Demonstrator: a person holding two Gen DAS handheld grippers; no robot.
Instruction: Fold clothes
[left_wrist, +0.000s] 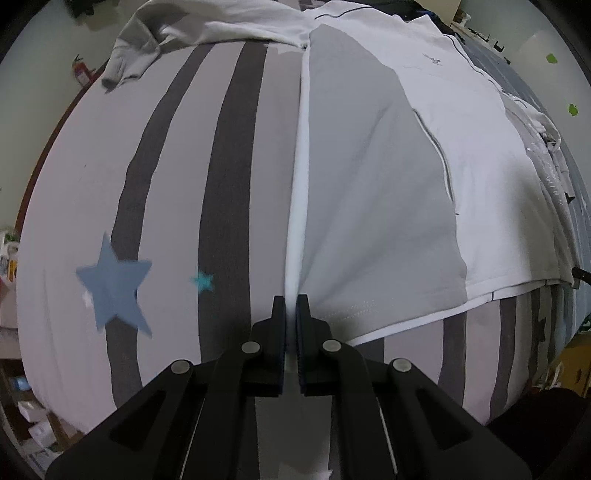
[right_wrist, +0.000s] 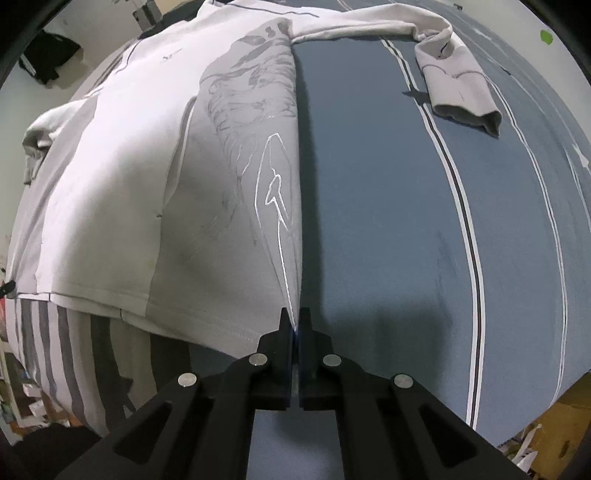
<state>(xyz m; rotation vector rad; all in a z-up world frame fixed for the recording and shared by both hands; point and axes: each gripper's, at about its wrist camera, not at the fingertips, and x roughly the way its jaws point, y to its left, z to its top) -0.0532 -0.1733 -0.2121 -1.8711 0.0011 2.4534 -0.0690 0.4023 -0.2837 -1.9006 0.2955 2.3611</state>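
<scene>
Just ahead of your left gripper (left_wrist: 291, 301), the white & grey sweatshirt (left_wrist: 376, 177) lay spread on the bed; soft matte knit, hem stitched in a dotted row. Your left jaws were clamped on its hem corner, fabric pulled into a taut ridge running fwd from the tips. Your right gripper (right_wrist: 294, 314) pinched the opposite hem corner the same way, next to a thin white line print (right_wrist: 275, 192). Left of left tool: striped sheet (left_wrist: 177, 184) w/ a blue star (left_wrist: 112, 288), flat, open room. Right of right tool: blue bedding (right_wrist: 388, 203), smooth, w/ a loose sleeve (right_wrist: 454, 85) lying far fwd near its edge.
</scene>
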